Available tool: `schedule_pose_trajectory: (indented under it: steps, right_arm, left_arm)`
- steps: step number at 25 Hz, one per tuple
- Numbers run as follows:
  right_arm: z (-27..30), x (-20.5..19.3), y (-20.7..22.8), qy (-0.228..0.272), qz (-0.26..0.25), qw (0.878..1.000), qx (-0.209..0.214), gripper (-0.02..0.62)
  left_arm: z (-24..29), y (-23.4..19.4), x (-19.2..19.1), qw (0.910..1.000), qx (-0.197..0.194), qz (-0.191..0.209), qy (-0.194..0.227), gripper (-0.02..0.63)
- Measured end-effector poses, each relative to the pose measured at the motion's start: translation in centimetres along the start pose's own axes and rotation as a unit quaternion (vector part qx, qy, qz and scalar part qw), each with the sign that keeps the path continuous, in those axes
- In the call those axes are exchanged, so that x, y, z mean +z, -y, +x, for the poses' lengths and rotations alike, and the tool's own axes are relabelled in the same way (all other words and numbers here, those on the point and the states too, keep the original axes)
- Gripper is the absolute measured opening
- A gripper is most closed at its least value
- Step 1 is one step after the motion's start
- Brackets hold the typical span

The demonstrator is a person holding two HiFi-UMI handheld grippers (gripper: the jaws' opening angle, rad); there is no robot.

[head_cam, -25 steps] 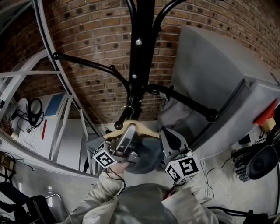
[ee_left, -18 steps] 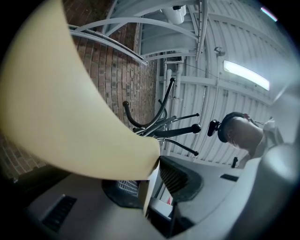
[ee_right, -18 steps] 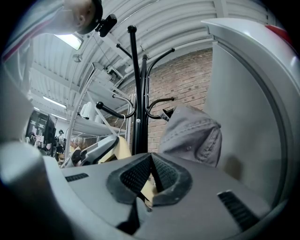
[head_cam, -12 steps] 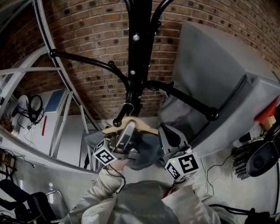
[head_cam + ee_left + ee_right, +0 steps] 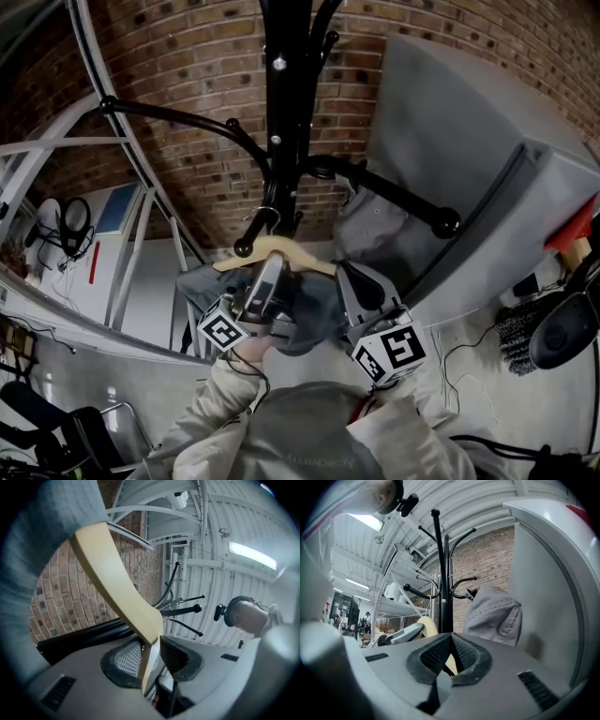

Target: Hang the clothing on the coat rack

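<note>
The black coat rack (image 5: 281, 94) stands against the brick wall. A wooden hanger (image 5: 272, 248) carrying blue-grey clothing (image 5: 314, 300) is held just under a short rack arm with a knob (image 5: 242, 249). Its metal hook (image 5: 267, 214) is close beside that arm; whether it rests on it, I cannot tell. My left gripper (image 5: 267, 281) is shut on the hanger's middle, and the hanger (image 5: 117, 583) is clamped between its pads. My right gripper (image 5: 356, 281) is shut near the hanger's right end, where a sliver of hanger (image 5: 451, 663) shows between its closed pads.
A grey garment (image 5: 375, 225) hangs on the rack's right arm (image 5: 445, 222), also seen as the grey garment (image 5: 494, 613). A large grey panel (image 5: 469, 141) stands right of the rack. White metal shelving (image 5: 141, 234) is at the left. Cables and a brush (image 5: 516, 328) lie at the right.
Both grippers and the hanger have risen a little toward the rack's knobbed arm. Both grips look unchanged.
</note>
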State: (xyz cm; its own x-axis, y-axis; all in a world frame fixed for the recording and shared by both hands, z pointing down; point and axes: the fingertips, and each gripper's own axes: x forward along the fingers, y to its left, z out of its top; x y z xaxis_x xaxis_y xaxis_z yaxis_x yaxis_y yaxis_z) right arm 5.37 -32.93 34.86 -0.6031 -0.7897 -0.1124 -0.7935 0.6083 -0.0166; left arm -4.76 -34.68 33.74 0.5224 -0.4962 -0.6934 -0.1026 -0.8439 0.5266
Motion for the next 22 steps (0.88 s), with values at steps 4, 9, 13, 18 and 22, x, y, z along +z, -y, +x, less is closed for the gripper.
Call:
schedule_pose_trajectory:
  steps: [4,9,13,18,22]
  right_arm:
    - [-0.6,-0.2,0.1,-0.002,0.004,1.0,0.0,0.025]
    - [-1.4,-0.4,-0.1,-0.005,0.011,1.0,0.001,0.025]
    - [-1.6,-0.8,0.1,-0.007,0.018,1.0,0.005,0.025]
    - [-2.1,-1.5,-0.1,-0.011,0.032,0.999,0.012,0.025]
    - [-2.2,-2.3,-0.4,-0.02,0.042,0.999,0.018,0.025]
  left_arm:
    - [-0.7,-0.4,-0.9,0.9998,0.014,0.006,-0.009,0.107]
    - [-1.5,-0.2,-2.0,0.9995,0.027,0.006,-0.017,0.107]
    - [-2.0,-0.4,-2.5,0.9987,0.044,0.013,-0.022,0.107]
    - [-2.7,-0.1,-3.3,0.9965,0.064,0.034,-0.041,0.107]
    - [-3.6,0.1,-3.9,0.9936,0.083,0.052,-0.056,0.104]
